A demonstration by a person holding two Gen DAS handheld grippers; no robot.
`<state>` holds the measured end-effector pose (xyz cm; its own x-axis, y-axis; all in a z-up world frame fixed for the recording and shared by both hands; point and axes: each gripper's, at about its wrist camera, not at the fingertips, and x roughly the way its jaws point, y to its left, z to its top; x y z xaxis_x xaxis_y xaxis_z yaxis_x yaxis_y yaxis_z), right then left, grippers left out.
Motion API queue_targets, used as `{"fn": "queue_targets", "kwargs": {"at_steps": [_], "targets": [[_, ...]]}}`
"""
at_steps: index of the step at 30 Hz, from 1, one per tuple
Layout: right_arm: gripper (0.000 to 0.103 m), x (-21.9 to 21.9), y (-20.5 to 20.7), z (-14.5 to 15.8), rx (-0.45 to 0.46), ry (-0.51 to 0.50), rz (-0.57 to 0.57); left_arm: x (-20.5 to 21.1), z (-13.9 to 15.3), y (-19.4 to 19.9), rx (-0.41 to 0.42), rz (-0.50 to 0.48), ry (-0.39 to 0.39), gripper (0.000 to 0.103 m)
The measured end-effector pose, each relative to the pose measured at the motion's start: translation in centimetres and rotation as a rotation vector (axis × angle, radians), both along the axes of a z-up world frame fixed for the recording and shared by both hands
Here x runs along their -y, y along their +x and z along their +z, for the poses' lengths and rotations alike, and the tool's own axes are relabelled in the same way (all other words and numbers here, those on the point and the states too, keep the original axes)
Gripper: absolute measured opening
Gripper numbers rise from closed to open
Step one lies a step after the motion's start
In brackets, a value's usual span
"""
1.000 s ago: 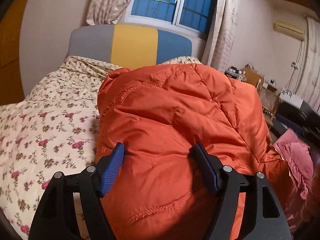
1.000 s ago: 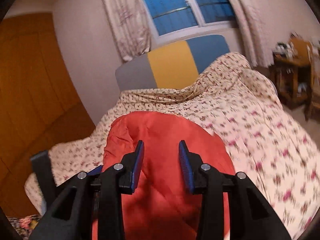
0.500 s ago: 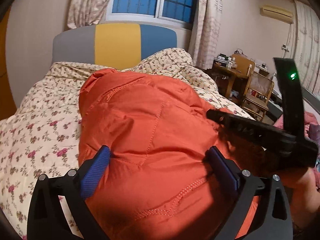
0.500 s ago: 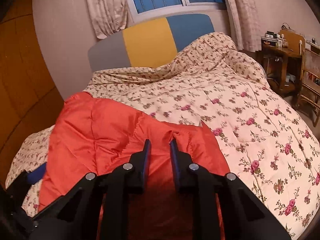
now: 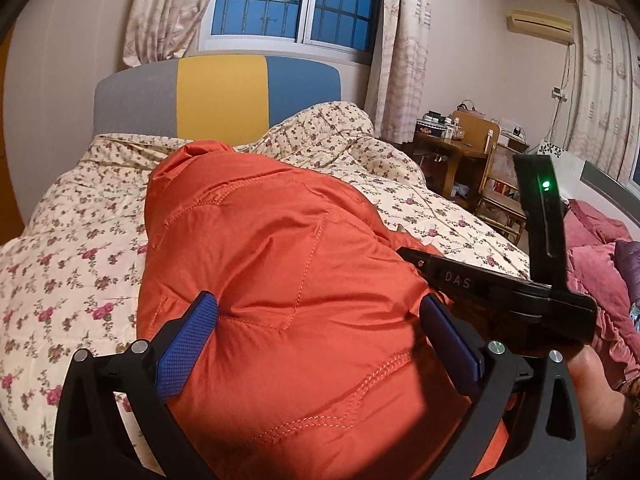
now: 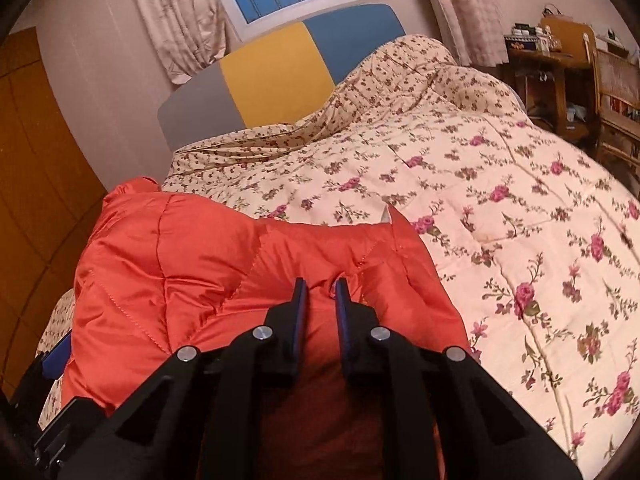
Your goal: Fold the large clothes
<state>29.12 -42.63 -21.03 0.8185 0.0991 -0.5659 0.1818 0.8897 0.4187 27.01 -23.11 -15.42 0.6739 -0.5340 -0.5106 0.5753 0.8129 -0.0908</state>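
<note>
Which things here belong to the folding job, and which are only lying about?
Job: jacket, left gripper open, right gripper shut on jacket.
Lying about: quilt, headboard, desk, chair, pink cloth.

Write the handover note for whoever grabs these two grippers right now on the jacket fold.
Left gripper: jaws have just opened wide and straddle the orange puffer jacket without pinching it.
Right gripper: jaws have just closed, pinching a fold of the jacket near its right edge.
Jacket: bunched in a mound on the floral quilt, at the near left of the bed.
Done: right-hand grip taken.
Left: take a left-hand grip, spread the jacket, fold it.
</note>
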Motion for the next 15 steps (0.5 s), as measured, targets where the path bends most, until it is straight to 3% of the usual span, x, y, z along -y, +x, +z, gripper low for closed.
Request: {"fn": "queue_targets", "kwargs": {"at_steps": [15], "targets": [[0.01,0.0,0.4,-1.3,-0.02,0.022,-0.015,0.5,-1.0,-0.2,0.05,0.019,0.048,0.1]]}}
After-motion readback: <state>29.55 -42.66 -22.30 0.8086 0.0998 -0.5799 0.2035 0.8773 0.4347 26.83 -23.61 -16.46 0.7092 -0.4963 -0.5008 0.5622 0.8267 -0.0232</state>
